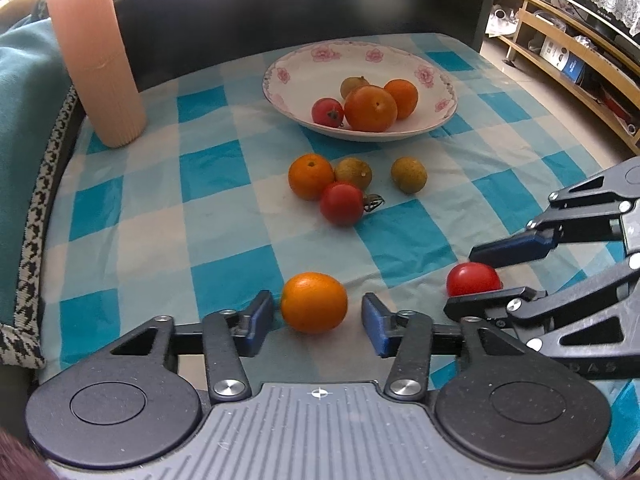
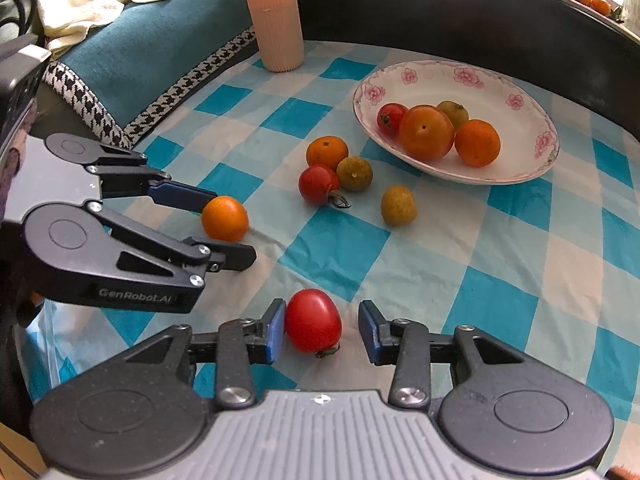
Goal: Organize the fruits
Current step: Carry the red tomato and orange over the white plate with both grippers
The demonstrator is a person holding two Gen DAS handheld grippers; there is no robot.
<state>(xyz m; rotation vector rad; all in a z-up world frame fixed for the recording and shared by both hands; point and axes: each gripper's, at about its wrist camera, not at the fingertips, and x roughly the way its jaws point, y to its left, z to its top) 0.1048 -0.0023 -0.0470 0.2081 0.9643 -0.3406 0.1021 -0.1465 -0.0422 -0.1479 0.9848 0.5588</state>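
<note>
Left gripper [image 1: 318,316] is down on the tabletop [image 1: 224,240], jaws spread wide, and an orange [image 1: 314,308] sits right between them. Its long axis runs side to side, across the gap; the left pad is just beside its skin, the right pad stands clear at 3 o'clock.

Over on the right, the right gripper [image 2: 322,330] straddles a red tomato [image 2: 313,321], jaws also open. The tomato is egg-shaped, narrow end toward 12 o'clock, stem end (a dried calyx pokes out) toward 5 o'clock. The left pad is touching or nearly so; I cannot tell which. The right pad is apart.

Up at 12 o'clock from the left gripper lies a loose cluster: another orange [image 1: 311,176], a second tomato [image 1: 342,204] with its stem pointing to 3 o'clock, and two greenish fruits [image 1: 353,173] [image 1: 408,175]. Beyond them, the flowered bowl [image 1: 288,68] holds four fruits. A ribbed pink cylinder [image 1: 96,60] stands at 10 o'clock.
</note>
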